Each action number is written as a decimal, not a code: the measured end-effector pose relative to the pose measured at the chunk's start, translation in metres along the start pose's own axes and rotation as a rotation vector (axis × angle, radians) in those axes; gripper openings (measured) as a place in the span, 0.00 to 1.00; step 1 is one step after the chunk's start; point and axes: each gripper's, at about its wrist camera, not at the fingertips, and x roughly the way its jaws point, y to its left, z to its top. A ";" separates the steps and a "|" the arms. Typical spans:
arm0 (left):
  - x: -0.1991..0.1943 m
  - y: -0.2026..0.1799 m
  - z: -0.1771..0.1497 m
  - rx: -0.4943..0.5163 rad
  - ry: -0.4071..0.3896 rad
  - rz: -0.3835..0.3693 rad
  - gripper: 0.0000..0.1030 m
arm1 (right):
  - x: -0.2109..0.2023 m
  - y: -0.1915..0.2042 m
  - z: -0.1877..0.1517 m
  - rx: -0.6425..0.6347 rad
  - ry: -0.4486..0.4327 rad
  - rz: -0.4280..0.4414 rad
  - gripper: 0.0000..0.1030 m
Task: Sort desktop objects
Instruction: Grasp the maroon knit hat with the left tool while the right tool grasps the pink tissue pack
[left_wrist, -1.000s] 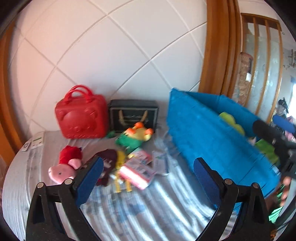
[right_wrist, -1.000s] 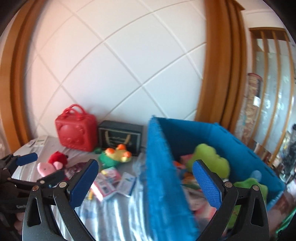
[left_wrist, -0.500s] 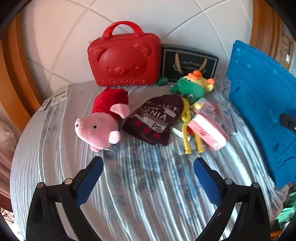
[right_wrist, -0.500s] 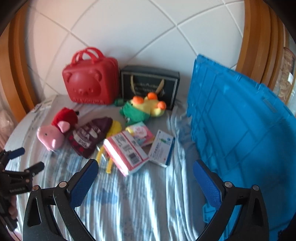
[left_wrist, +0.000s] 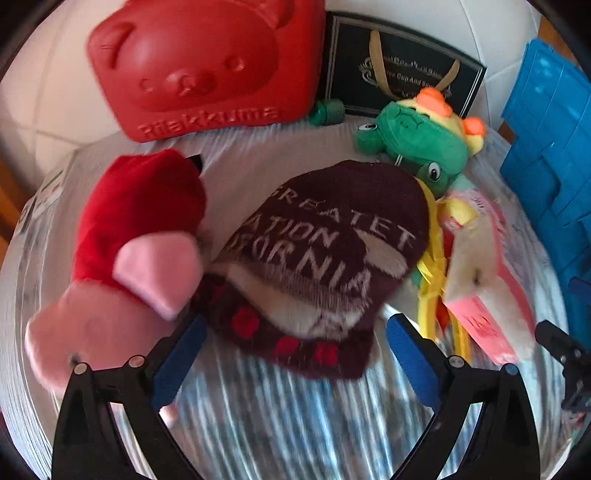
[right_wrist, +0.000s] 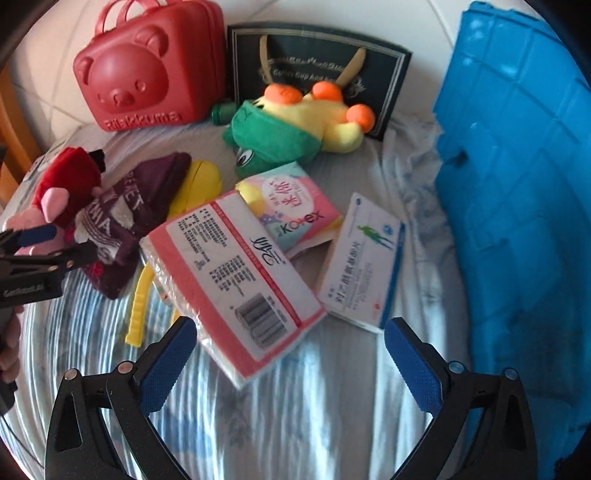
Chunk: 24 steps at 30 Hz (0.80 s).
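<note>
Left gripper (left_wrist: 295, 354) has its fingers spread wide with nothing in them, hovering just over the dark maroon knit beanie with white lettering (left_wrist: 317, 254) at centre frame, pink pig plush in a red dress (left_wrist: 125, 251) on its left. Right gripper (right_wrist: 286, 354) is wide open too, above the pink-and-white tissue pack (right_wrist: 236, 266) mid-frame. White and blue medicine box (right_wrist: 360, 258) sits just right of it, blue plastic crate (right_wrist: 517, 184) along the right edge.

Both wrist views close, sharing maroon hat (left_wrist: 317, 258).
</note>
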 end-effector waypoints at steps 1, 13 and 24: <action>0.010 -0.003 0.004 0.019 0.006 0.010 0.96 | 0.006 0.002 0.002 -0.006 0.004 0.010 1.00; 0.038 -0.006 0.008 0.028 0.010 -0.024 0.65 | 0.052 0.017 0.020 -0.048 0.049 0.123 1.00; -0.015 -0.016 -0.026 0.017 -0.023 0.009 0.26 | 0.031 0.007 0.007 0.001 0.067 0.161 0.86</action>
